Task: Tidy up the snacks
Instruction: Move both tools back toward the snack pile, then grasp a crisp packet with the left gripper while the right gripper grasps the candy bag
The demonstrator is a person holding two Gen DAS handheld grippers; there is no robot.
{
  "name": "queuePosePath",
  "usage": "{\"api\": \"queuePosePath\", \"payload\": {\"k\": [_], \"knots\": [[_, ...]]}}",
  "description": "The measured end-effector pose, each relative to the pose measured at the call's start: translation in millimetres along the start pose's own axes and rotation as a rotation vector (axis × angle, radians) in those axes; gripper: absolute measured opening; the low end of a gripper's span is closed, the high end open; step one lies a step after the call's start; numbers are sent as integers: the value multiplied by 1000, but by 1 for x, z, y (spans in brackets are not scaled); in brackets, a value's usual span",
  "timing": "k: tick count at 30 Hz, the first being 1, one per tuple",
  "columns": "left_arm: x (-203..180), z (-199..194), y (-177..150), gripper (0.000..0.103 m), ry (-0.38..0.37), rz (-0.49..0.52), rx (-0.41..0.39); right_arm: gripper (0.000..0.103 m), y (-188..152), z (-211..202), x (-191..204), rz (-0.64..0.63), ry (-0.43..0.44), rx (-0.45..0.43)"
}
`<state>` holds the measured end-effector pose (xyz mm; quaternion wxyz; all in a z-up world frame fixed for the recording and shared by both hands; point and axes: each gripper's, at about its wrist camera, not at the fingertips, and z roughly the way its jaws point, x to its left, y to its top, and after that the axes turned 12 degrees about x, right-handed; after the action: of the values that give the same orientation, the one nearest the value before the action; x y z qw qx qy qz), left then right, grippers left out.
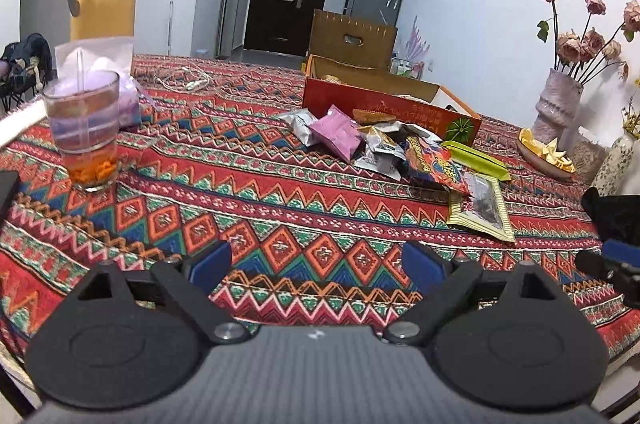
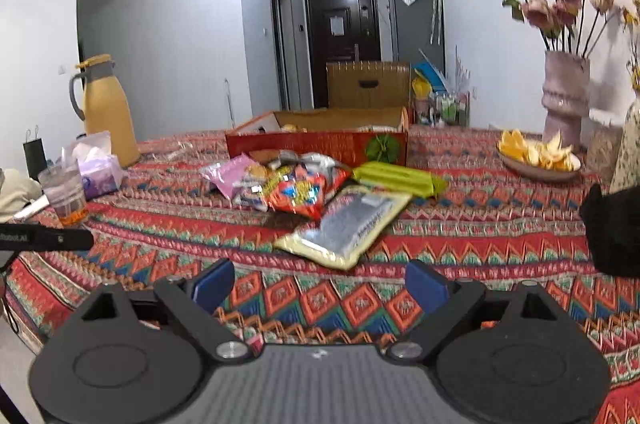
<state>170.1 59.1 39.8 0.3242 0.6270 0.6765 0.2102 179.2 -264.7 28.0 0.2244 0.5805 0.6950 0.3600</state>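
Both grippers, left (image 1: pixel 316 264) and right (image 2: pixel 320 284), gape empty over the cloth (image 2: pixel 280 304); snacks (image 2: pixel 288 183) heaped before the red box (image 2: pixel 316 143); I judge them light, crinkly, slippery; yellow pouch (image 2: pixel 348 224) nearest, so I'd pinch its flat edge.

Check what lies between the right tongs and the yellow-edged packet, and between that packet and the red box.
Nothing stands between the open right tongs and the yellow-edged packet: only bare tablecloth. Between the packet and the red box lie the red snack bag and the green packet.
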Motion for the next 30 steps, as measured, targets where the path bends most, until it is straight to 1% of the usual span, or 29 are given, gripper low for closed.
{"api": "queuePosePath", "payload": {"k": [2,4,6,8,12,14,17,18,21,27,29,30], "knots": [[0,6,1,94,-19,-12,11,92,0,8,0,14,-33,29],[-1,13,3,93,-17,-7,30,92,0,14,2,26,-52,36],[-6,19,8,93,-5,9,33,92,-2,18,1,41,-26,24],[-8,23,12,93,-5,20,24,92,1,25,-2,56,-13,35],[-12,41,26,92,-8,38,39,92,14,44,-6,57,-23,43],[-15,51,34,92,-12,57,42,91,24,54,-8,68,-12,42],[-17,68,48,85,-11,79,39,91,42,73,-8,69,5,47],[-17,74,53,82,-10,80,40,91,49,81,-6,63,8,50],[-13,90,68,76,-7,78,40,92,68,107,0,37,27,54],[-9,111,97,74,7,107,18,92,115,169,10,59,109,103],[-8,117,105,74,12,115,14,92,128,188,14,76,96,114],[-8,120,108,74,14,117,9,92,133,196,16,90,81,102]]}}
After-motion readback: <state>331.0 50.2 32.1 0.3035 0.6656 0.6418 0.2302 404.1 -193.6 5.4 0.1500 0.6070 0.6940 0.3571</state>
